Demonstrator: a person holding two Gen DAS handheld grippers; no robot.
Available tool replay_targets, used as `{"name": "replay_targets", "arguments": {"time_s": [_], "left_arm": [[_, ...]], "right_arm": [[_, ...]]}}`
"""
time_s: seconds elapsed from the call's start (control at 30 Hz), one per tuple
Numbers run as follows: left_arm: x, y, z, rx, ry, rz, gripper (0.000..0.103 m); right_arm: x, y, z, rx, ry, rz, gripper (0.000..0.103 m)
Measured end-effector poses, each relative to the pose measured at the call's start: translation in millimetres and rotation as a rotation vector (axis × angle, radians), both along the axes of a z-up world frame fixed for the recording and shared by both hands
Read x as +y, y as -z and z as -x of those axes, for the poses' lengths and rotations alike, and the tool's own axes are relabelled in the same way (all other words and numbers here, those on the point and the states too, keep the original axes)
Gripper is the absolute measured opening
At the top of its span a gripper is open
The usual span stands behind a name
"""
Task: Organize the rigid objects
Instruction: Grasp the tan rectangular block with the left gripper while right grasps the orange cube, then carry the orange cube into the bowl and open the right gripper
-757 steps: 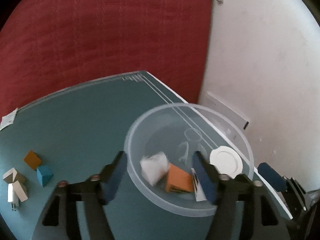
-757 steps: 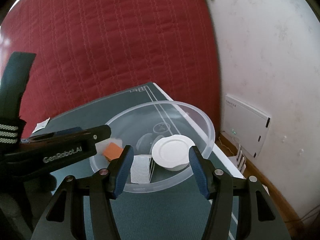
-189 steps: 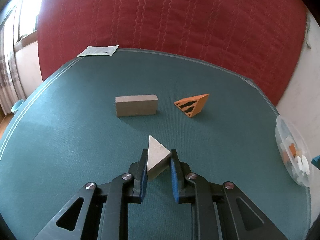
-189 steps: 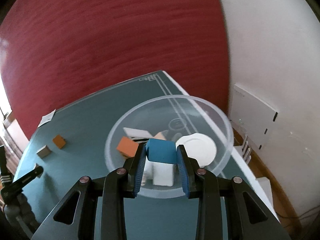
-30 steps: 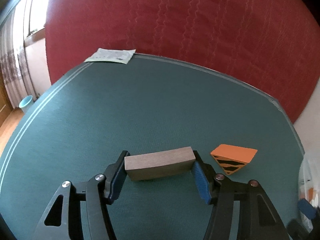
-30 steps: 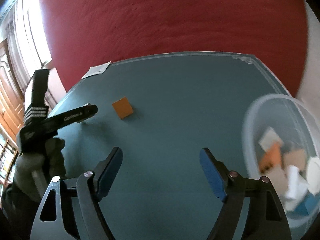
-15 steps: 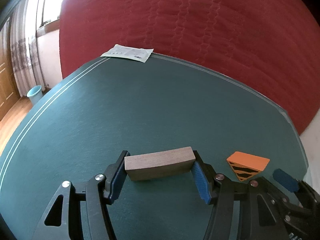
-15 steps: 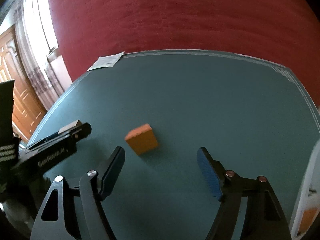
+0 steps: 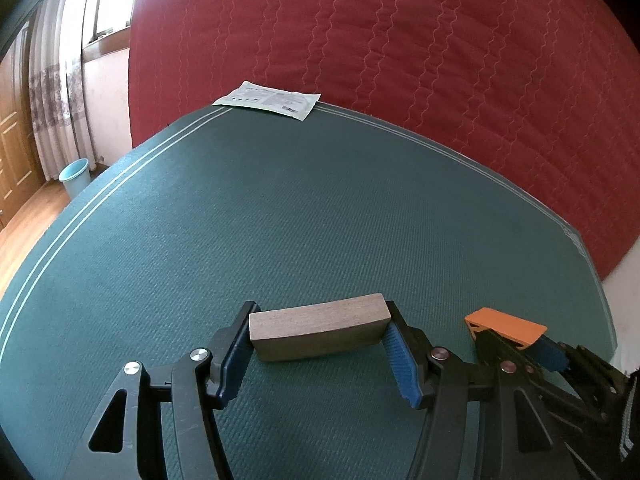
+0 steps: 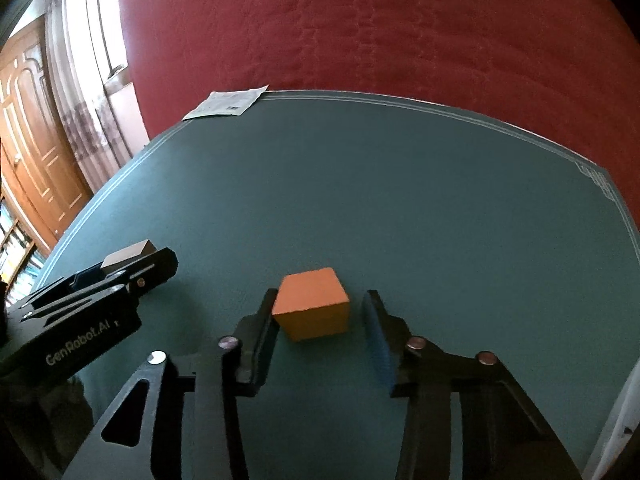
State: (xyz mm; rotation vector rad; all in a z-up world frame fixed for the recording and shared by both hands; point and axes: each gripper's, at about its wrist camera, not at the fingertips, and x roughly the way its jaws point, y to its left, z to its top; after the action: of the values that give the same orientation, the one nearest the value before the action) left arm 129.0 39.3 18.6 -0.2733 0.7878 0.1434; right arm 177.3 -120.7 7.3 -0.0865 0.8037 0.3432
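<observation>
**A:** Your left gripper (image 9: pixel 320 344) has its fingers clamped on the two ends of the wooden block (image 9: pixel 318 330), and the block sits square between the pads. Carry it like that and don't roll your wrist.

**B:** And the right?

**A:** Your right gripper (image 10: pixel 320 334) has just been closing around the orange block (image 10: pixel 310 306), which rests on the tabletop (image 10: pixel 400 200) just beside the wooden block. In the right wrist view the left finger (image 10: pixel 260 332) touches the block's side, but a sliver of green shows between the block and the blue pad (image 10: pixel 378 340). So the fingers are narrowed around it, not yet pressing on both faces.

**B:** How should I finish the grasp?

**A:** I'd judge the orange block sits turned a little against your fingers, so a fast squeeze could twist or skid it. Close slowly, let both pads meet flat faces, and lift only once it is firm. The paper packet (image 10: pixel 226 104) lies far behind the orange block, at the back edge, so it is out of your way.
</observation>
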Motion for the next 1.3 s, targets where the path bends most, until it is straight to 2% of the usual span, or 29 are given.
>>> {"name": "replay_targets", "arguments": {"time_s": [0.07, 0.3, 0.63, 1.3], "left_arm": [[0, 0, 1, 0.001, 0.002, 0.001, 0.064], [-3, -2, 1, -0.008, 0.012, 0.000, 0.064], [-20, -14, 5, -0.055, 0.077, 0.014, 0.063], [-65, -23, 18, -0.096, 0.228, -0.025, 0.063]], "right_arm": [[3, 0, 2, -0.006, -0.006, 0.017, 0.034], [7, 1, 7, -0.014, 0.032, 0.041, 0.032], [-24, -8, 38, -0.020, 0.114, -0.007, 0.031], [-79, -22, 103, -0.034, 0.251, -0.121, 0.031]]}}
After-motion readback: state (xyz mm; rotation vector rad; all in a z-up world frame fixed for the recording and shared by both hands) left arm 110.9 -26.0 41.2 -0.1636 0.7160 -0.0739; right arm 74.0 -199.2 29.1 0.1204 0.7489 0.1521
